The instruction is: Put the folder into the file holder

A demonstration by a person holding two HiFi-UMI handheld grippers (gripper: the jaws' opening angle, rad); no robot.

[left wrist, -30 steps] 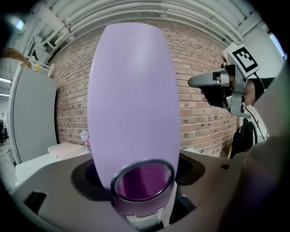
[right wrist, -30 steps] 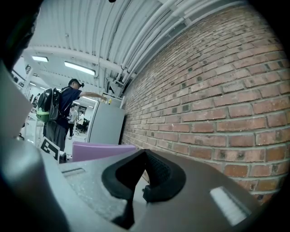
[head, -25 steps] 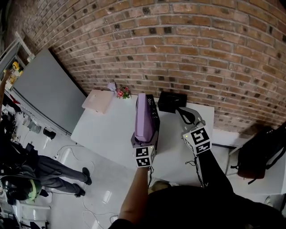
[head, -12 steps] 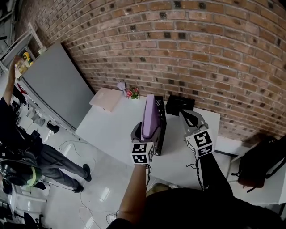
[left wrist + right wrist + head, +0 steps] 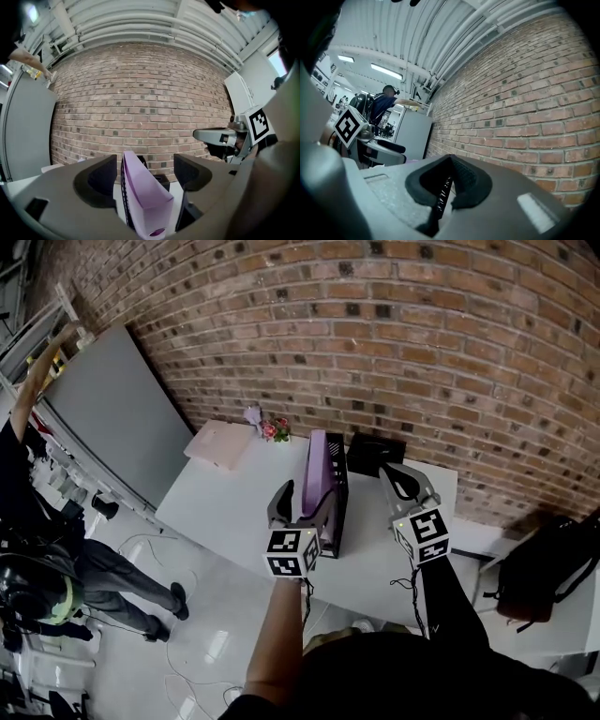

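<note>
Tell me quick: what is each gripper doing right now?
Left gripper: open, jaws wide apart with the purple folder standing between them, not clamped.
Right gripper: closed, holding nothing.

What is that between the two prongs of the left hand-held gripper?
The purple folder, standing in the black file holder, lies between the open jaws of the left hand-held gripper; the left gripper view shows it.
</note>
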